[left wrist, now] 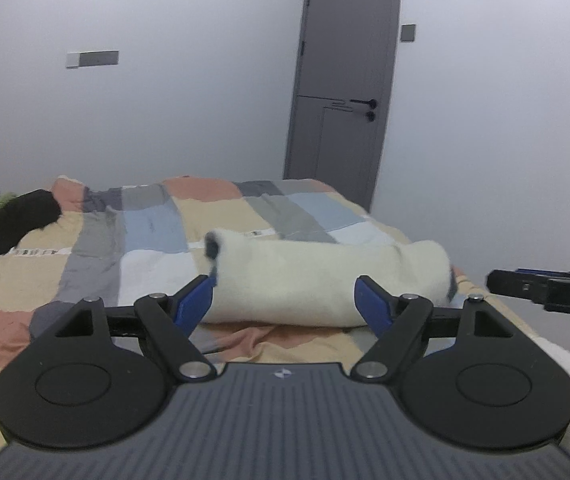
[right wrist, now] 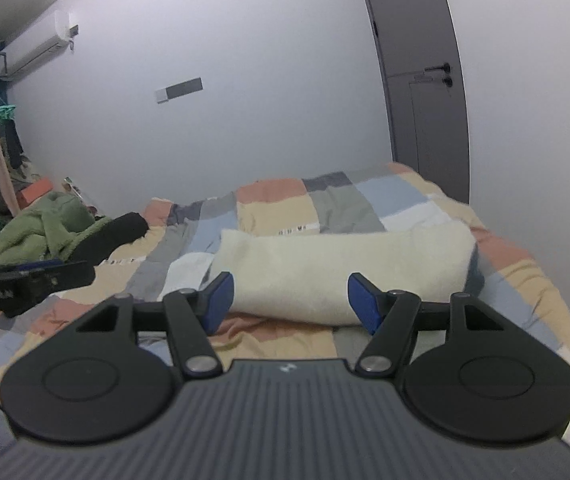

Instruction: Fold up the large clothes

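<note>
Cream folded garment lies crosswise just ahead of both your grippers, left gripper and right gripper spread wide, empty, about equally near.

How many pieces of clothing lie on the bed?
3: a folded white garment near the front edge, and a green one and a black one at the far left. More may be hidden there.

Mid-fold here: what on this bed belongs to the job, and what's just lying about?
Job:
- cream fleece garment, folded into a bundle
- left tool, open
- right tool, open

Lying about:
- patchwork quilt
- green garment
- black garment
</note>
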Motion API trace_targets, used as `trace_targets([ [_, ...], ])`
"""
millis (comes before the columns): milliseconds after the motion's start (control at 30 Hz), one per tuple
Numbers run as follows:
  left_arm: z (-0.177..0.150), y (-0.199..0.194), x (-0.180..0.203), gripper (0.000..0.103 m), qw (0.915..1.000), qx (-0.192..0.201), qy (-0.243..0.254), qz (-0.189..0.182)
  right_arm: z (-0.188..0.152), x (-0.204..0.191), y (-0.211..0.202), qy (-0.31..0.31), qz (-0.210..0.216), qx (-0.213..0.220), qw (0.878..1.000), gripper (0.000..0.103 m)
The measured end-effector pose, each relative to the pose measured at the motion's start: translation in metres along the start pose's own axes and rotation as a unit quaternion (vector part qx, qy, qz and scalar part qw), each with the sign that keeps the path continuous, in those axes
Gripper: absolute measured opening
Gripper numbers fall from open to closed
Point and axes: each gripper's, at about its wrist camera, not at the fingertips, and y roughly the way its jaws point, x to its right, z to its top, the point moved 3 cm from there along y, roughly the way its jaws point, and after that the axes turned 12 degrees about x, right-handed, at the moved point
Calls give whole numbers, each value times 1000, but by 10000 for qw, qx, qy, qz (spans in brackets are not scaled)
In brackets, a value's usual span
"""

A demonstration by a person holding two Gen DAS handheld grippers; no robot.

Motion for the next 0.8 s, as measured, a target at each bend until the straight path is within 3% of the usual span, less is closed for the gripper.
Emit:
trace_targets([
  [433, -18, 0, 0, 84, 9998, -177, -11, -134, -24, -9, -3, -62, -204, -273, 9994, 66],
  [800, -23, 0, -2, 86, 9999, -140, -20, -40, -19, -10, -10, -66, -194, -276, 9994, 66],
])
